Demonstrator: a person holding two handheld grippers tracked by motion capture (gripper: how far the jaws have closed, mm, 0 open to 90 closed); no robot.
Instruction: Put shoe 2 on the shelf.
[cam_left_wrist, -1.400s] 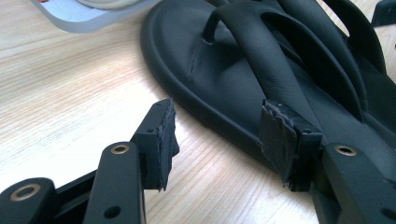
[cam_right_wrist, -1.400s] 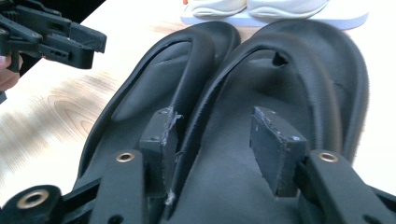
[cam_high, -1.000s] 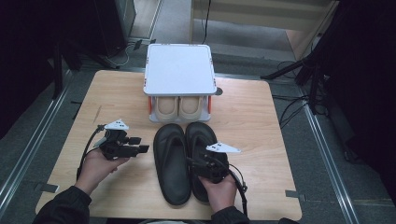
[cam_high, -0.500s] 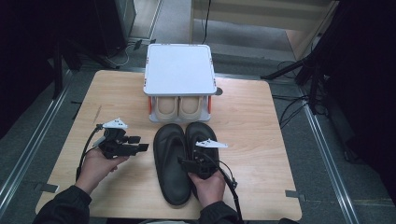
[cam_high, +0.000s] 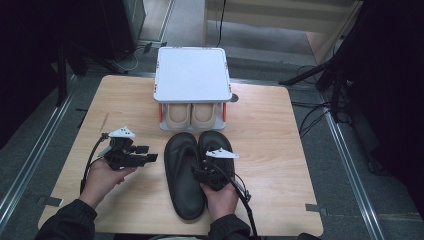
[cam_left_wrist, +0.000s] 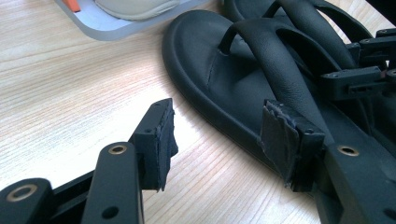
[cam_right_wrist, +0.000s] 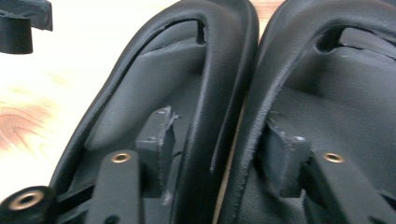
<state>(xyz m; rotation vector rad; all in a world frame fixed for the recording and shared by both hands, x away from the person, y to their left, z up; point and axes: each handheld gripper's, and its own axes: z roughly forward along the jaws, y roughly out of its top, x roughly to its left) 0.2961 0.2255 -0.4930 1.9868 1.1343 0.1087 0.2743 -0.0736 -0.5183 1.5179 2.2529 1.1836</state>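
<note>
Two black sandals (cam_high: 196, 172) lie side by side mid-counter (cam_high: 270, 140), matte, thong-strapped. Your right gripper (cam_high: 204, 175) straddles their adjoining edges, its fingers just narrowing, one inside each sandal. Your left gripper (cam_high: 146, 156) hovers beside them, fingers wide, empty.

The left gripper (cam_high: 142, 156) rests in the left hand (cam_high: 102, 175) with jaws wide apart and nothing between them, while the right gripper (cam_high: 200, 175), held low in the right hand (cam_high: 220, 200), has just been closing its jaws, which still stand apart.
</note>
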